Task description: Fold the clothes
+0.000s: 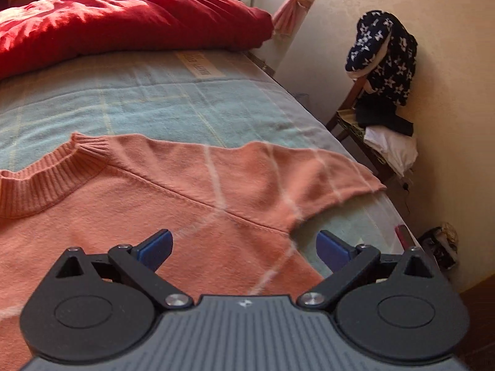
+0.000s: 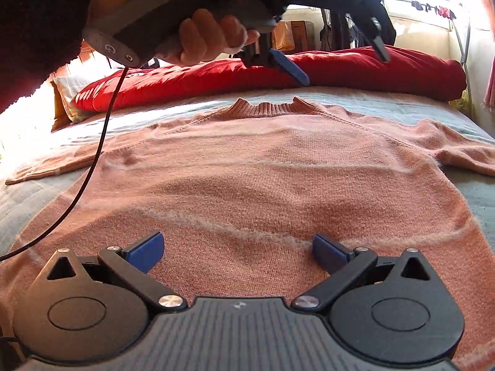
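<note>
Holding: I have a gripper in each hand, both above the sweater point(image 2: 263, 179), neither touching it.
Left gripper point(image 1: 244, 247): my jaws stand wide apart with nothing between them; the blue pads point(image 1: 156, 245) hang over knit on one side and bare blanket on the other.
Right gripper point(image 2: 238, 250): spread wide too, empty, poised over the lower body of the sweater.
Sweater: pink knit with pale thin lines, lying flat and front up on the blanket point(image 1: 139, 99), directly ahead of and below both grippers; its ribbed collar point(image 2: 264, 108) is at the far end from my right gripper, sleeves spread to either side.
Sleeve point(image 1: 324, 170): ahead and right of my left gripper, reaching to the bed's edge; the armpit notch sits just ahead of its right pad.
My left hand point(image 2: 198, 27): seen from the right wrist camera, up ahead and left, wrapped round the grey handle, a black cable point(image 2: 92, 160) hanging from it.
Red cloth point(image 1: 123, 21): bunched past the collar, at the far end of the bed.
Chair point(image 1: 365, 130): off to the right of my left gripper by the wall, heaped with dark starred clothes point(image 1: 383, 58).
</note>
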`<act>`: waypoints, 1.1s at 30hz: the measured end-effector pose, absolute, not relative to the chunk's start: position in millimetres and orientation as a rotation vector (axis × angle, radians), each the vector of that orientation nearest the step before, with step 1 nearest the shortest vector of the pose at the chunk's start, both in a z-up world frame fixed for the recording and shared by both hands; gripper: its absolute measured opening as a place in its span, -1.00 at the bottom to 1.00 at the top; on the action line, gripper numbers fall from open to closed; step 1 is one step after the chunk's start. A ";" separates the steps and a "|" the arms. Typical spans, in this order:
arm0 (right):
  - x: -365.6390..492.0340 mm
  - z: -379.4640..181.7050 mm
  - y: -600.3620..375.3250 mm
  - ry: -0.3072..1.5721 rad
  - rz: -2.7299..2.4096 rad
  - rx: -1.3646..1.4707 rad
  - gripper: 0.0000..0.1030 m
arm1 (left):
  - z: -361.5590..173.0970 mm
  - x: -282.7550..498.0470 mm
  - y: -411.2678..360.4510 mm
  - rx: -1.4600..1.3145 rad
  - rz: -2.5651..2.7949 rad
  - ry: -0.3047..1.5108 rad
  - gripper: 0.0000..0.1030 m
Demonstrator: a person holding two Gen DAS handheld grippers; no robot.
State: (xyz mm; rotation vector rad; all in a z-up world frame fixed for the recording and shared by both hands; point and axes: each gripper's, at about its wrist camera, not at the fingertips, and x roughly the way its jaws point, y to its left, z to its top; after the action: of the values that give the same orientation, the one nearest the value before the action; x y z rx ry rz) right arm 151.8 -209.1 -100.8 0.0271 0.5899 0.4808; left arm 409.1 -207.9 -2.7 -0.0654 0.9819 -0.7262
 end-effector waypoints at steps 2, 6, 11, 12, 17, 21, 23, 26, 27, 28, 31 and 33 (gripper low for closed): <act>152.2 -100.8 -213.0 0.590 0.490 0.047 1.00 | -15.2 401.6 -236.2 -0.013 -0.788 1.002 0.91; 153.6 -100.8 -220.7 0.591 0.514 0.084 1.00 | -53.8 403.2 -277.7 0.032 -0.828 1.074 0.91; 153.5 -101.0 -234.1 0.588 0.555 0.142 1.00 | -50.1 404.4 -294.8 0.037 -0.905 1.043 0.91; 154.0 -101.1 -237.1 0.587 0.564 0.159 1.00 | -42.6 409.8 -293.4 0.017 -0.909 1.005 0.92; 159.0 -102.7 -249.2 0.589 0.600 0.234 1.00 | -42.1 462.7 -293.4 -0.171 -0.872 0.998 0.93; 161.9 -104.5 -253.6 0.586 0.621 0.264 1.00 | -64.2 492.2 -313.8 -0.155 -0.853 0.998 0.93; 163.3 -105.5 -255.8 0.585 0.632 0.279 1.00 | -75.9 507.6 -323.5 -0.139 -0.832 0.997 0.93; 167.3 -107.8 -257.6 0.584 0.649 0.308 1.00 | -84.3 525.1 -335.2 -0.114 -0.797 0.945 0.93; 169.0 -108.7 -258.7 0.584 0.655 0.323 1.00 | -83.7 528.2 -338.7 -0.083 -0.776 0.923 0.93; 170.2 -109.4 -260.4 0.584 0.659 0.338 1.00 | -82.1 530.5 -340.7 -0.066 -0.758 0.910 0.93; 171.0 -110.0 -261.4 0.580 0.663 0.351 1.00 | -71.6 528.3 -335.1 -0.106 -0.737 0.910 0.93; 170.6 -109.6 -259.0 0.579 0.659 0.338 1.00 | -62.6 518.0 -326.1 -0.179 -0.800 0.910 0.93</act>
State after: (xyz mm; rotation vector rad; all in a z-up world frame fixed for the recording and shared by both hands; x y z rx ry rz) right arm 170.6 -259.0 -109.6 0.3378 0.5788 0.6593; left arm 518.0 -326.1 -62.6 -0.1793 0.9103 -0.7999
